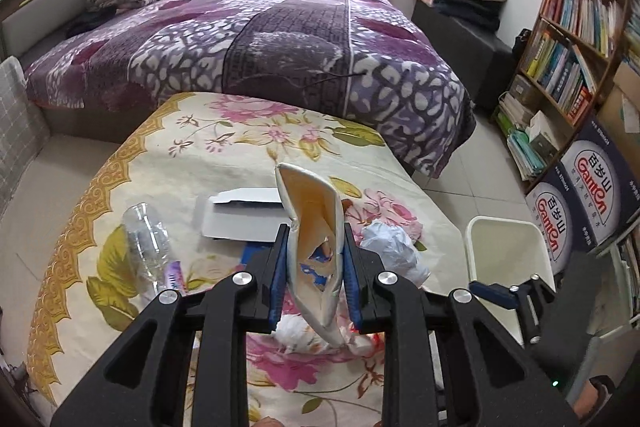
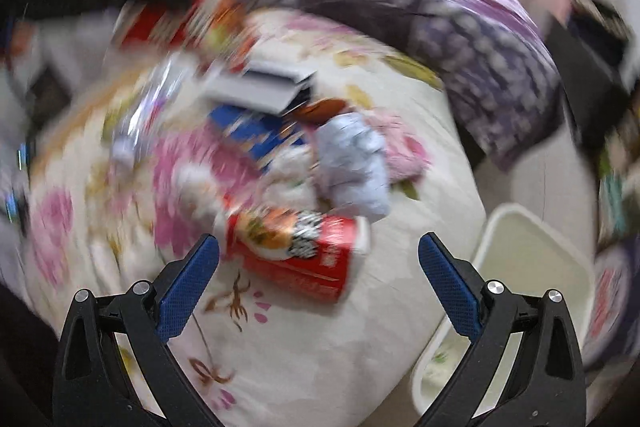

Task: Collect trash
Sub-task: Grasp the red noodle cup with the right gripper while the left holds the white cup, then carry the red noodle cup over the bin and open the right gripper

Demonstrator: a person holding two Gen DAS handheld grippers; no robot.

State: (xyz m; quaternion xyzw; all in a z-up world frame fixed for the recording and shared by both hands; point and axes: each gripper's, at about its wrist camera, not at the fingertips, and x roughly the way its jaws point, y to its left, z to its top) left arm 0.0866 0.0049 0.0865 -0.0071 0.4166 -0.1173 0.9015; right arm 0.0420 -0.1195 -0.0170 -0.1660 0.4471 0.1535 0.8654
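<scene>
We have a crumpled cream paper wrapper [image 1: 316, 247] pinched in the left gripper [image 1: 314, 275] jaws, the right gripper [image 2: 320, 267] jaws wide and empty, and next we carry it right to the cream plastic bin [image 1: 508, 247] beside the tabletop [image 1: 120, 187].

Your right wrist view is smeared throughout: the red cup [image 2: 296, 255] at six o'clock shows no readable print, and the items [image 2: 256, 131] at ten o'clock blur together. In your left wrist view, the squashed paper cup [image 1: 316, 251] hides the blue packet [image 1: 256, 253] behind it.
</scene>
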